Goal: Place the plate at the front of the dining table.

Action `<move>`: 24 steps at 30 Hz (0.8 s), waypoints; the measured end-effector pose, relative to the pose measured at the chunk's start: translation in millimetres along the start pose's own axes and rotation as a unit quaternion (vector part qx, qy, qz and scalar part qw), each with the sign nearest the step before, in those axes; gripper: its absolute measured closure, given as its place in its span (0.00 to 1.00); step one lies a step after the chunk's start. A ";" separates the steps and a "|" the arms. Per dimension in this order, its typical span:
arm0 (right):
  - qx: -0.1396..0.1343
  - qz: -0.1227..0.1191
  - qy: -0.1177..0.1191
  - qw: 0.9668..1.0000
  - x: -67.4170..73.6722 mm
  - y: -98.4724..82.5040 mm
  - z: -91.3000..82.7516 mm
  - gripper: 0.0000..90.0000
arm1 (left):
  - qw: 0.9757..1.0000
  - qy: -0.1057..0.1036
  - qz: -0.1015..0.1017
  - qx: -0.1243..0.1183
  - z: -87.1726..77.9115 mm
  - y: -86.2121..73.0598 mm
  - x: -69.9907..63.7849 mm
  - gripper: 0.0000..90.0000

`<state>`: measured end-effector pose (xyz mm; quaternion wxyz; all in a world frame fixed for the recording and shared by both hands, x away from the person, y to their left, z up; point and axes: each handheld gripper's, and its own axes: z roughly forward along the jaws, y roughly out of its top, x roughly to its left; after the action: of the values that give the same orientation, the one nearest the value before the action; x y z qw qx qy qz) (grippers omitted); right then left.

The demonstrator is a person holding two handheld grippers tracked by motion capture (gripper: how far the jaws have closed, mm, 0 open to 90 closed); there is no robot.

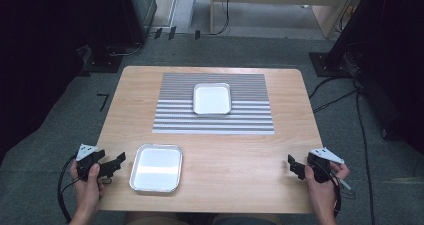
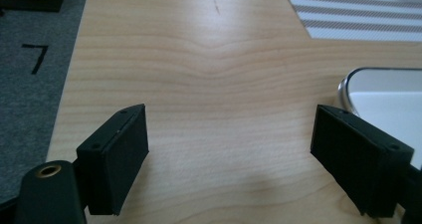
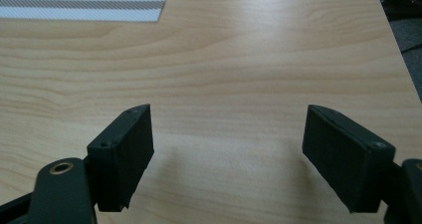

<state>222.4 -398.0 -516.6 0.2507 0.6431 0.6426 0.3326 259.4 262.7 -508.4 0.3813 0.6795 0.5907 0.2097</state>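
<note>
Wooden table (image 1: 240, 155) on grey carpet floor (image 1: 60, 115).

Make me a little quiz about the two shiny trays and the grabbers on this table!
1. True or false: the far tray sits on the striped mat.
2. Which gripper is closer to the near tray: A) left gripper B) right gripper?
3. What is inside the two trays?

Key
1. True.
2. A; that tray's rim shows beside the left gripper's jaws.
3. Nothing; both are empty.
</note>
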 end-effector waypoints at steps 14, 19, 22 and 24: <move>0.009 -0.024 -0.033 0.999 -6.8 -17.9 -9.4 0.22 | 0.999 0.029 0.042 0.009 -10.2 -12.5 1.5 0.17; 0.011 -0.024 -0.031 0.999 -7.5 -19.7 -11.4 0.21 | 0.995 0.044 0.081 0.025 -8.1 -18.8 -9.5 0.17; 0.011 -0.023 -0.031 0.999 -7.6 -20.8 -12.5 0.21 | 0.995 0.047 0.086 0.030 -7.2 -20.3 -11.5 0.16; 0.010 -0.023 -0.032 0.999 -7.9 -21.5 -13.3 0.21 | 0.995 0.045 0.080 0.032 -7.2 -20.3 -10.5 0.16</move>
<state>198.6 -406.2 -524.8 0.2719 0.6412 0.6522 0.2994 238.8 254.8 -517.8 0.3142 0.7266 0.5573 0.2507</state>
